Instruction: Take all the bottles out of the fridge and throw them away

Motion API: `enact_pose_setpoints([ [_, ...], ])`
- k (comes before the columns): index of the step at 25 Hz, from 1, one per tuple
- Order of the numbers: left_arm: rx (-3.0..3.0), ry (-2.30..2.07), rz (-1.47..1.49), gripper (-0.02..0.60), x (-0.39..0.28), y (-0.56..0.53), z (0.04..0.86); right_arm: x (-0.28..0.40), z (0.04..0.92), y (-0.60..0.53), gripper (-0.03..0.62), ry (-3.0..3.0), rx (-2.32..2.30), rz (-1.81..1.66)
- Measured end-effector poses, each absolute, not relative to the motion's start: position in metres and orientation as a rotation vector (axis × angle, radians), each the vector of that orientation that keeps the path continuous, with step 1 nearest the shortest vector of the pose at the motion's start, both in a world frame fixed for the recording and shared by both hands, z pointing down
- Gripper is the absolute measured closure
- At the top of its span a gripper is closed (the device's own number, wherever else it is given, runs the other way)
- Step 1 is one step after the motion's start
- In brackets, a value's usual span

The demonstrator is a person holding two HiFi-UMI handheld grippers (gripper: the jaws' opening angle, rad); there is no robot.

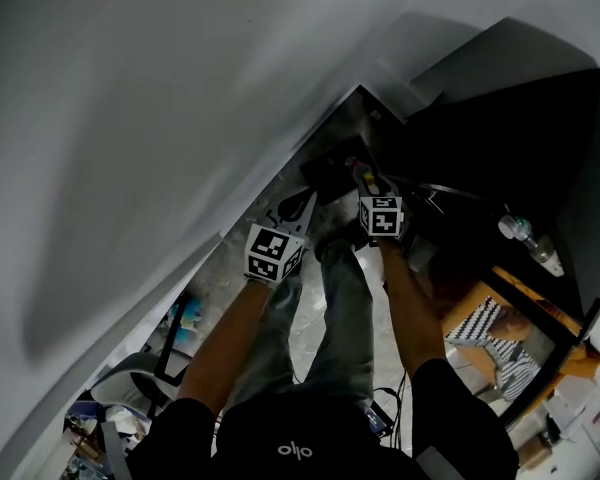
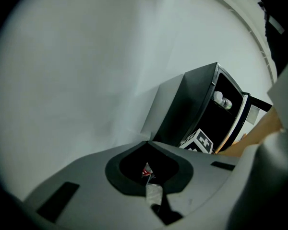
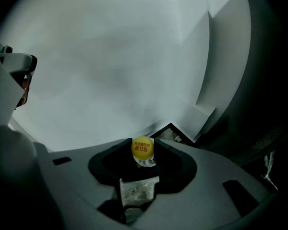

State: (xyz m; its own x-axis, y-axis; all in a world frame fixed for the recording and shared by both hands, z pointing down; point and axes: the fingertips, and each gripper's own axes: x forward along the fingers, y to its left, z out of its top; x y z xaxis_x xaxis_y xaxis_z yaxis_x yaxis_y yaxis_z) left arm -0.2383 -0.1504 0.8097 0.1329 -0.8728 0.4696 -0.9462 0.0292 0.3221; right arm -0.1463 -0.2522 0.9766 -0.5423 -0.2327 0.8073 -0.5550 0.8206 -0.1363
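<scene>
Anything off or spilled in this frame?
Nothing looks spilled or broken. The right gripper is clamped on a yellow-capped bottle near its neck. The black fridge stands open with another bottle inside, which fits the job. The views are dark, so small mess could be missed.
</scene>
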Motion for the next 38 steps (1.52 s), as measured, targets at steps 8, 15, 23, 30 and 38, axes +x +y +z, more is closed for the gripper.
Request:
enact_pose_setpoints([
  [8,1.808,-1.758,0.155,0.581,-0.239,-0.141,0.804,-0.136,0.962,-0.238,0.433,-2.158,0.527,0.485],
  [15,1.848,-1.762,0.148,0.581,-0.233,-0.128,0.757,-0.111,0.88,-0.21,0.439,-2.226,0.606,0.499],
  [23,1.959,-1.75,0.141,0.581,-0.212,-0.103,0.681,-0.089,0.748,-0.171,0.585,-2.364,0.764,0.498],
  [30,2.091,-1.706,0.13,0.581,-0.181,-0.082,0.616,-0.06,0.651,-0.132,0.585,-2.442,0.895,0.513],
  [38,2.245,-1.607,0.116,0.581,-0.138,-0.063,0.56,-0.019,0.583,-0.094,0.585,-2.496,1.071,0.558],
])
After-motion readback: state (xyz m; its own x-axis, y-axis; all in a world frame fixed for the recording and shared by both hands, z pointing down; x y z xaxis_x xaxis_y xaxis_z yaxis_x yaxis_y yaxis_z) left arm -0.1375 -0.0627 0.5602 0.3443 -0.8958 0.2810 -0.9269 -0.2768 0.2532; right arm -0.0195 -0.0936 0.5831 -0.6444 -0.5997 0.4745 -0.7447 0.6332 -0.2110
